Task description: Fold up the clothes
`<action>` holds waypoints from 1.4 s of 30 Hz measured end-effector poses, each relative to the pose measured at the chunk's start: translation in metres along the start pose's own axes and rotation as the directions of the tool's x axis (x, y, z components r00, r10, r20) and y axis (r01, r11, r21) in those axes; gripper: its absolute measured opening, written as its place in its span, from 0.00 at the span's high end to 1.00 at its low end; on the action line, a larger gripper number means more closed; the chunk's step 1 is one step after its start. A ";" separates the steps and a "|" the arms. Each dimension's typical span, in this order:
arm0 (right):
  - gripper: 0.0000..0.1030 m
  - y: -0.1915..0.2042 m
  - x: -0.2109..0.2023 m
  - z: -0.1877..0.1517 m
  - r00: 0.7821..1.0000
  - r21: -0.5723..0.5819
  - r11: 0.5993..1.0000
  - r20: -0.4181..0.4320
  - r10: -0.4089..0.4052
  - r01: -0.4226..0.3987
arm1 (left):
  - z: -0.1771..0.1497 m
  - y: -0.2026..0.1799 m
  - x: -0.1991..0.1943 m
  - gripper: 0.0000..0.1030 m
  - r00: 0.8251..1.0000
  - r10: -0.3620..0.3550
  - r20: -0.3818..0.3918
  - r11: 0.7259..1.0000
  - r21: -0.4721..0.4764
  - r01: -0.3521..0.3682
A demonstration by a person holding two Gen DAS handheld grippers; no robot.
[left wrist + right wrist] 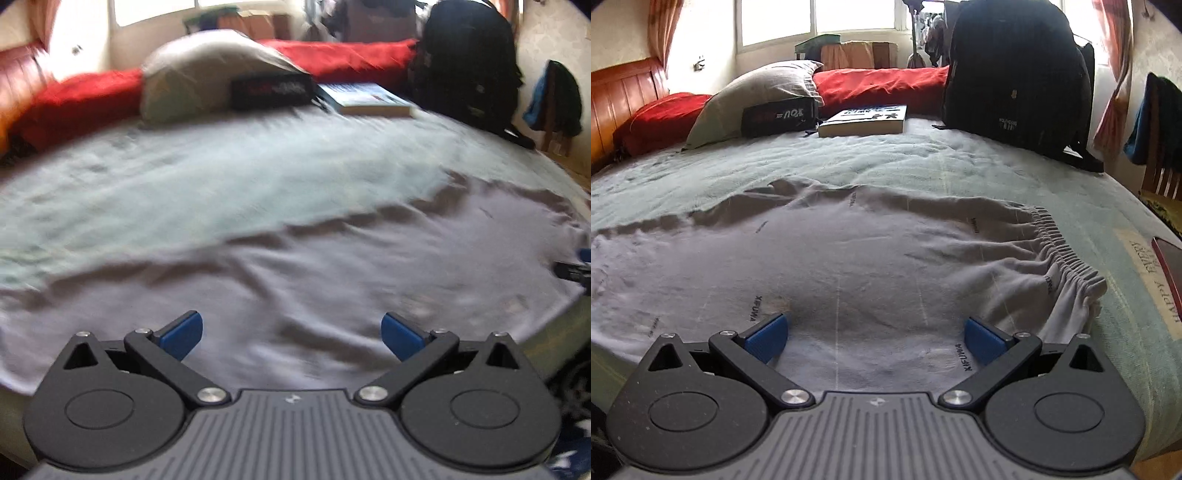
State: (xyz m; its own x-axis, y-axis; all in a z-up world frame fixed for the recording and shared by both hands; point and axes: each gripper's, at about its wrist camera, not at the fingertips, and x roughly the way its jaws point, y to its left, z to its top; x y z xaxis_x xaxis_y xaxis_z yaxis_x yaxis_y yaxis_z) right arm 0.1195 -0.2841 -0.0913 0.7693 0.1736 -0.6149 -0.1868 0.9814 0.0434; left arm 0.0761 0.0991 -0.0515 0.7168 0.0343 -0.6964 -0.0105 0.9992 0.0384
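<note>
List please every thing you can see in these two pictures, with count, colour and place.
garment: one, light grey, spread flat on the near bed, elastic waistband at right
bed sheet: one, pale green, under everything
pillow: one, beige, far left
book: one, white and blue, far middle
backpack: one, black, far right
red bedding: red, along the far edge
black box: one, against the pillow
left gripper: blue pads, open, above the garment
right gripper: blue pads, open, above the garment
</note>
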 end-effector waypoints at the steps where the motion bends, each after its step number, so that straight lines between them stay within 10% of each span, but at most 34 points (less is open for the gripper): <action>1: 0.00 0.000 -0.002 0.002 1.000 0.012 1.000 0.003 0.010 -0.010 | 0.001 0.011 -0.002 0.01 1.000 0.021 0.008 1.000 -0.015 -0.021; 8: 0.00 0.016 -0.012 0.010 0.998 0.005 0.998 0.018 0.059 -0.059 | -0.026 0.096 0.008 0.01 0.993 0.049 -0.109 0.975 -0.211 -0.071; 24: 0.00 0.066 -0.019 0.023 0.998 -0.112 0.992 0.011 0.055 -0.053 | -0.004 0.244 0.040 0.01 0.999 -0.016 0.036 0.891 -0.452 0.030; 35: 0.00 0.081 -0.017 0.027 0.999 -0.135 0.990 0.001 0.048 -0.048 | 0.013 0.222 0.027 0.01 0.988 -0.120 0.092 0.924 -0.354 0.145; 42: 0.00 0.083 -0.018 0.025 0.998 -0.126 0.990 -0.006 0.063 -0.064 | 0.012 0.224 0.040 0.01 0.999 -0.051 0.011 0.933 -0.357 0.052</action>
State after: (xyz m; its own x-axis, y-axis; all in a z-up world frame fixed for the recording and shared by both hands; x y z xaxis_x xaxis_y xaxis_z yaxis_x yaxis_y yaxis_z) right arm 0.1049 -0.2035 -0.0572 0.7520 0.2348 -0.6159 -0.3107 0.9503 -0.0171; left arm 0.1110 0.3244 -0.0621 0.7242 -0.0168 -0.6894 -0.2219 0.9408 -0.2561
